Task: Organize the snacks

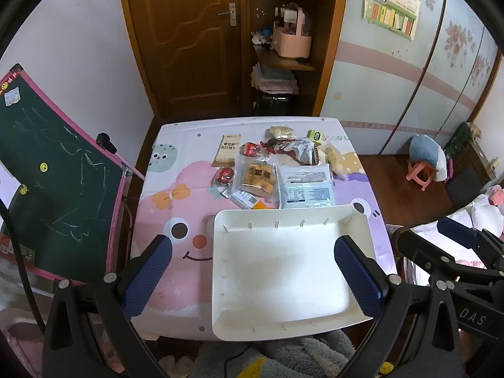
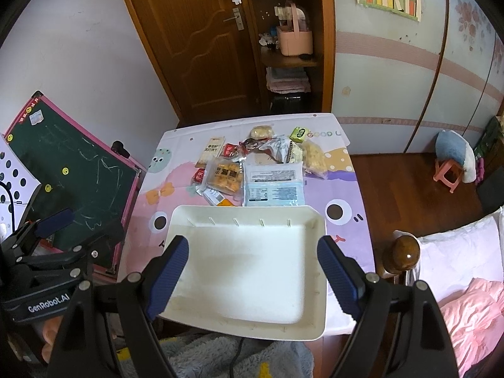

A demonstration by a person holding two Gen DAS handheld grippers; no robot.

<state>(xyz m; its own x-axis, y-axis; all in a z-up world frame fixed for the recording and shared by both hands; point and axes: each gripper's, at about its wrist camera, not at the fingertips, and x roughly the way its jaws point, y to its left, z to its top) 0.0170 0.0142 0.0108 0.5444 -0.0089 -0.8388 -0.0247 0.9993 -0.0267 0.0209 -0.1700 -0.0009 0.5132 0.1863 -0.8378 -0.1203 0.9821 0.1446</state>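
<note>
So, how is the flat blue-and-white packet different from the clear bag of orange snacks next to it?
The blue-and-white packet is opaque and shows only printed text, while the clear bag lets you see orange pieces inside. The packet is the larger of the two. The packet lies flat and smooth; the bag looks puffier and is turned at a slight angle. Both lie side by side on the cartoon tablecloth, just behind the white tray, and neither gripper touches them.

You held your left gripper (image 1: 252, 271) low at the near side, its blue-padded fingers (image 1: 148, 274) spread wide apart with nothing between them. Your right gripper (image 2: 252, 271) was just beside it on the right, at about the same height, its fingers (image 2: 338, 275) equally wide apart and gripping nothing. Both pointed toward the far side.
</note>
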